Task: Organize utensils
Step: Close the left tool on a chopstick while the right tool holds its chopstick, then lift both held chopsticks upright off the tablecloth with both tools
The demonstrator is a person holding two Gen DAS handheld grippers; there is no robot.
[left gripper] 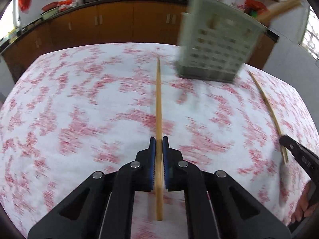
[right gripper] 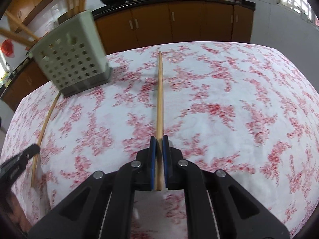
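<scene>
Floral tablecloth: both grippers (left, right) clamp 1 chopstick each.

A: How does the left gripper stand?

B: It points steeply down, its blue pads clamped on a wooden chopstick running out ahead.

A: And the right gripper?

B: It has the same downward pitch and is closed on a second chopstick. A person's fingers show at its handle in the left wrist view.
</scene>
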